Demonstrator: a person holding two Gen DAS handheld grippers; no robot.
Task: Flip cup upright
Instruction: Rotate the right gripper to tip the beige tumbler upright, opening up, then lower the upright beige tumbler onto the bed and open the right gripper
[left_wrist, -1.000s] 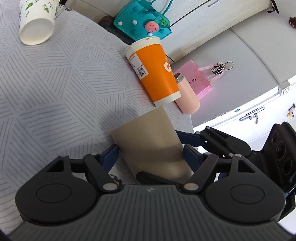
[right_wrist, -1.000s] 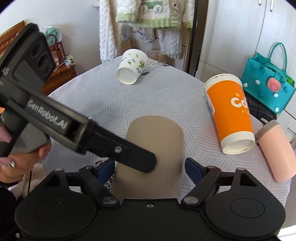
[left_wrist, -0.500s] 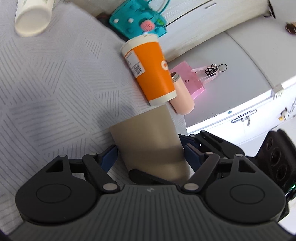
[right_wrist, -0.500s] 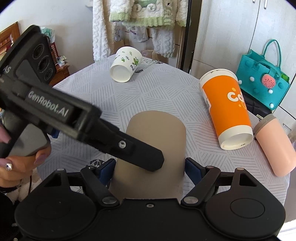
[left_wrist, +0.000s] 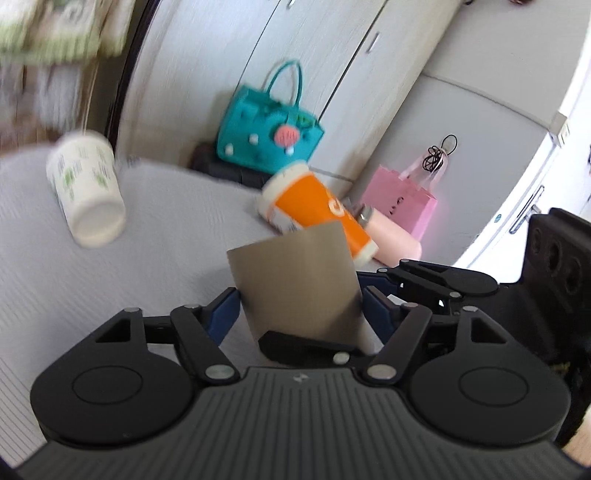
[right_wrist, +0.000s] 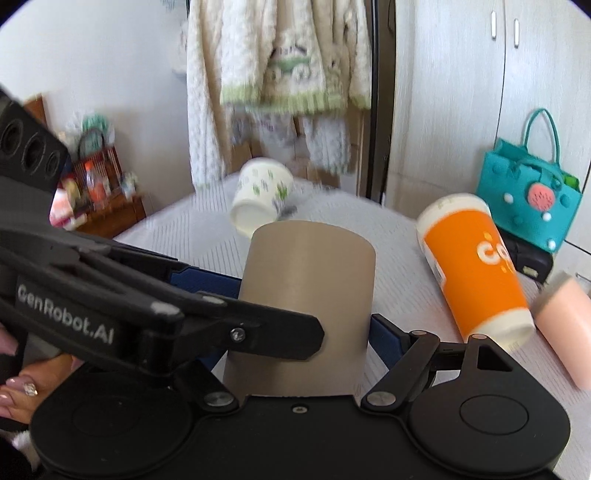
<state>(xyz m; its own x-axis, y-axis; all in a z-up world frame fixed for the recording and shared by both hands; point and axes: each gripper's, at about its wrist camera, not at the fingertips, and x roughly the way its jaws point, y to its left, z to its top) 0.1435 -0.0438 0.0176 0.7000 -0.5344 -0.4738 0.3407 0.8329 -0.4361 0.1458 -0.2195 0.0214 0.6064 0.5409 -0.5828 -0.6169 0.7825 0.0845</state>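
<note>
Closest to me, the brown paper cup (right_wrist: 303, 306) sits between both claws, lifted off the bench (left_wrist: 110, 280) and tipped, its closed base pointing away from the cameras. My left claw (left_wrist: 299, 306) is closed on the cup's wall, blue pads pressed to either side. In the right wrist view my right claw (right_wrist: 295, 332) brackets the same cup; the right pad touches the wall, but the left claw's finger crosses in front of the other side, so I cannot tell whether that grip is truly clamped.

I judge the flip to be mid-turn. To do it well I want one claw to carry the load while the other only steadies, since two firm grips at crossed angles could crease the thin paper. I would squeeze lightly, keep rotating until the mouth faces up, then lower the base flat onto bare cloth before letting go.

Farther out, an orange paper cup (right_wrist: 476, 273) lies on its side with a pink tumbler (right_wrist: 565, 328) just beside it, so I would set down well apart from both. A white cup with green print (left_wrist: 86, 188) lies tipped beyond. Past the bench edge stand a teal handbag (left_wrist: 269, 129) and a pink gift bag (left_wrist: 400, 199).
</note>
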